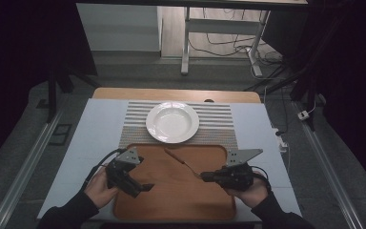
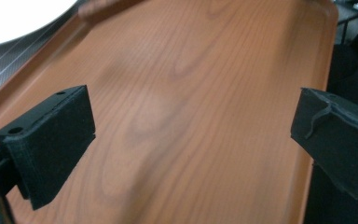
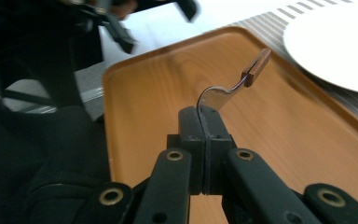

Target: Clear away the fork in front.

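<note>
Right hand-held gripper (image 3: 204,122) clenched on knife (image 3: 233,86) blade; keep handle level above tray (image 1: 181,191). Left hand-held gripper (image 2: 191,140) released, idle.

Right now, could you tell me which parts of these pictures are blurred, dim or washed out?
High view: dim overall, corners fall to black, the plate brightest. Left gripper view: the tray soft, plate blown white. Right gripper view: right gripper and the utensil it clamps sharp, left gripper smeared.

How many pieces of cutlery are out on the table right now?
1. A utensil with a wooden handle is clamped by its metal end in the right gripper over the wooden tray. Its working end is hidden between the jaws.
</note>
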Tool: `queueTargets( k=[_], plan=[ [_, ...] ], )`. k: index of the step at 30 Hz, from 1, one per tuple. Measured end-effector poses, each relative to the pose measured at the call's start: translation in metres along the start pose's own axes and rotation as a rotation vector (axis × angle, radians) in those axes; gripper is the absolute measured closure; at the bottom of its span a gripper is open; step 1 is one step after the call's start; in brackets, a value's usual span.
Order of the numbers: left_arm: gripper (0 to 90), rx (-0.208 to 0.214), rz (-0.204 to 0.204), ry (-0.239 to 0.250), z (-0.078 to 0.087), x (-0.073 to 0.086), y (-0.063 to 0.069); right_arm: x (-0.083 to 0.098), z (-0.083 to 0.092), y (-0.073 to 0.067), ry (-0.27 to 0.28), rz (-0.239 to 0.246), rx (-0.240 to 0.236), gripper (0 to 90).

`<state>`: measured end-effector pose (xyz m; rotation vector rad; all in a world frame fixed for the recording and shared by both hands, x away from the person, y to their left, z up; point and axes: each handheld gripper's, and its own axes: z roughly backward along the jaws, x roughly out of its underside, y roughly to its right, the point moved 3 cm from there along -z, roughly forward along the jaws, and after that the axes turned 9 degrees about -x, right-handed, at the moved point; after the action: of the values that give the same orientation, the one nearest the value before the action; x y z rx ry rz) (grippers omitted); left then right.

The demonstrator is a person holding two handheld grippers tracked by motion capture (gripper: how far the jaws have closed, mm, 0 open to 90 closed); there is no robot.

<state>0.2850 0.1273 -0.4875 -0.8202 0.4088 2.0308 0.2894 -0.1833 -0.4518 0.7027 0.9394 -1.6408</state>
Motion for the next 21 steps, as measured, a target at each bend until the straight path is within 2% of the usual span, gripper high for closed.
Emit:
queueTargets(
  k=[1,3,4,6,8,9,10,12,13,14,16,17,19,21],
  plan=[
    [0.0,0.0,0.0,0.0,0.0,0.0,0.0,0.0,-0.001,-0.002,-0.001,0.007,-0.011,89.6],
    [0.0,0.0,-0.029,-0.011,-0.004,-0.005,0.0,0.0,-0.003,-0.005,-0.004,0.012,-0.035,89.6],
    [0.0,0.011,-0.054,-0.014,-0.008,-0.01,-0.001,0.0,-0.004,-0.007,-0.004,0.013,-0.048,89.6],
    [0.0,0.037,-0.062,-0.009,-0.012,-0.013,-0.001,0.0,-0.007,-0.009,-0.013,0.015,-0.069,89.6],
    [0.4,0.065,-0.095,-0.015,-0.016,-0.015,0.001,0.0,-0.009,-0.011,-0.025,0.023,-0.093,89.6],
    [0.7,0.065,-0.095,-0.015,-0.016,-0.015,0.001,0.0,-0.011,-0.013,-0.028,0.026,-0.109,89.6],
    [1.0,0.085,-0.132,-0.03,-0.02,-0.017,0.003,0.0,-0.012,-0.014,-0.037,0.03,-0.121,89.6],
    [1.2,0.098,-0.14,-0.029,-0.022,-0.018,0.005,0.0,-0.015,-0.016,-0.042,0.029,-0.139,89.6],
    [1.5,0.122,-0.181,-0.04,-0.025,-0.02,0.007,0.0,-0.016,-0.017,-0.045,0.032,-0.146,89.6],
    [2.6,0.123,-0.198,-0.042,-0.027,-0.021,0.009,0.0,-0.017,-0.018,-0.043,0.033,-0.156,89.6],
    [5.4,0.123,-0.235,-0.053,-0.029,-0.023,0.011,-0.001,-0.019,-0.019,-0.042,0.036,-0.171,89.6],
    [7.5,0.123,-0.235,-0.053,-0.029,-0.023,0.011,-0.001,-0.02,-0.02,-0.044,0.04,-0.181,89.6],
    [17.6,0.144,-0.289,-0.064,-0.031,-0.026,0.015,-0.001,-0.021,-0.021,-0.048,0.046,-0.191,89.6],
    [28.3,0.146,-0.325,-0.079,-0.032,-0.027,0.016,0.0,-0.021,-0.021,-0.054,0.049,-0.202,89.6]
  ],
)
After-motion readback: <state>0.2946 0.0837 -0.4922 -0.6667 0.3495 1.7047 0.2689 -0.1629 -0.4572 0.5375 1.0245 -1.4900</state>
